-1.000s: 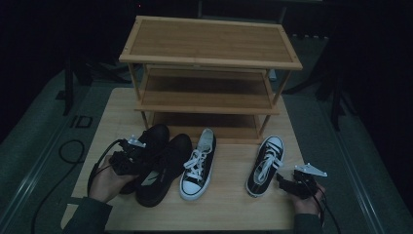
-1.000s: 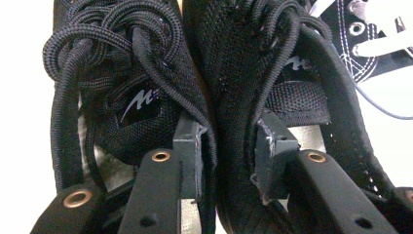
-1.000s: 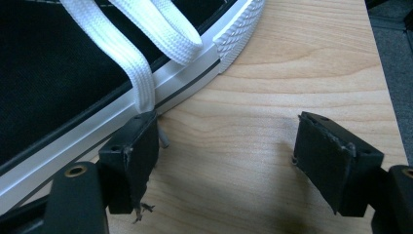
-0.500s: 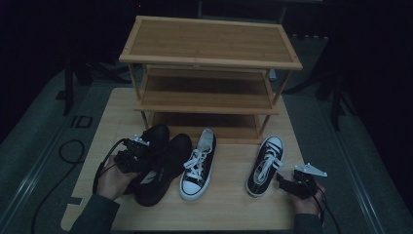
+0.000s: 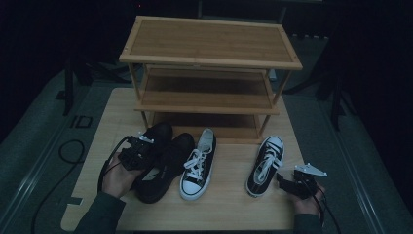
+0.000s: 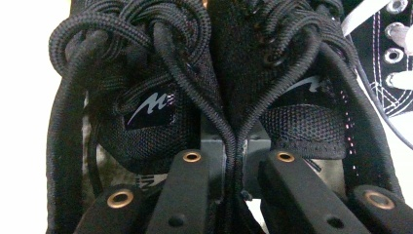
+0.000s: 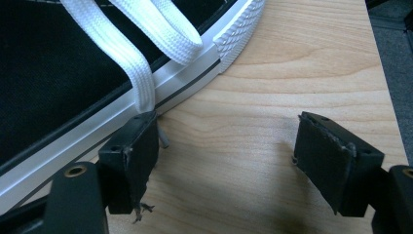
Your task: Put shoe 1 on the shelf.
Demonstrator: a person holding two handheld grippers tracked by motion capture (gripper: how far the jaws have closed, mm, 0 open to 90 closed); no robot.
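Black shoes (image 6: pixel 214 97) — inner collars pinched between left jaws.

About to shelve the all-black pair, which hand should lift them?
Left. The left gripper is already shut on the black shoes' touching inner collars. The right gripper sits open on the table beside a white-laced sneaker, apart from that pair.

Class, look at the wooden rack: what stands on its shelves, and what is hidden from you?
The rack's top shelf is bare, and so is the middle shelf as far as it shows. The bottom shelf's back is in shadow under the shelves above, so I cannot tell. The four shoes lie on the table, in front.
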